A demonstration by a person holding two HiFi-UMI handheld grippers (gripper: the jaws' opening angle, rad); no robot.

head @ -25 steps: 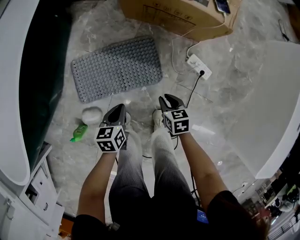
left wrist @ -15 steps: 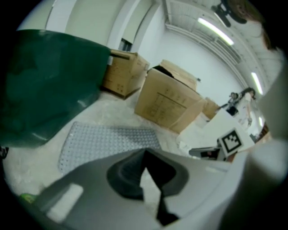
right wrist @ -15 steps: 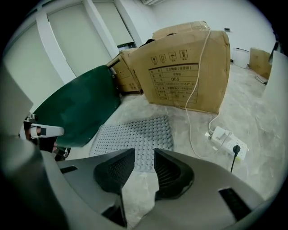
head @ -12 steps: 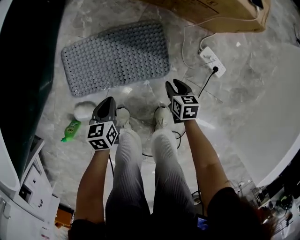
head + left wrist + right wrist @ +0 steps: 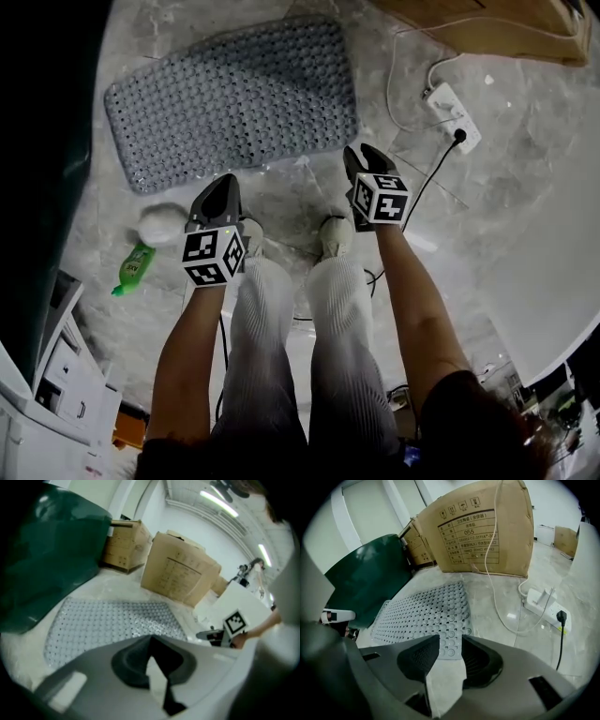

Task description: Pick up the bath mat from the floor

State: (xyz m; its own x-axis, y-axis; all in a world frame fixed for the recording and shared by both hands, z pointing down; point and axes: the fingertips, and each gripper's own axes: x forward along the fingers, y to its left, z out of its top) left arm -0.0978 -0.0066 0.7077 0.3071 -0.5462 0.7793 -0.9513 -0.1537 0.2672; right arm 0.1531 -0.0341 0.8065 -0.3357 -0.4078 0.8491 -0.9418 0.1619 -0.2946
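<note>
The grey studded bath mat (image 5: 234,98) lies flat on the marble floor ahead of my feet. My left gripper (image 5: 223,186) hovers just short of its near edge, with the jaws closed to a point and nothing in them. In the left gripper view the mat (image 5: 108,625) stretches beyond the meeting tips of the left gripper (image 5: 151,639). My right gripper (image 5: 361,155) hangs by the mat's near right corner. Its jaws are opening, and only the mat (image 5: 426,613) and bare floor show in the gap of the right gripper (image 5: 450,639).
A cardboard box (image 5: 497,28) stands behind the mat. A white power strip (image 5: 452,105) with a black plug and cables lies at right. A green bottle (image 5: 131,267) and a white ball (image 5: 159,223) lie at left beside a dark green tub (image 5: 47,141). My shoes (image 5: 336,234) stand behind the grippers.
Both grippers have moved forward to the mat's near edge, and the mat now looks larger and closer. The right jaws have spread apart.
</note>
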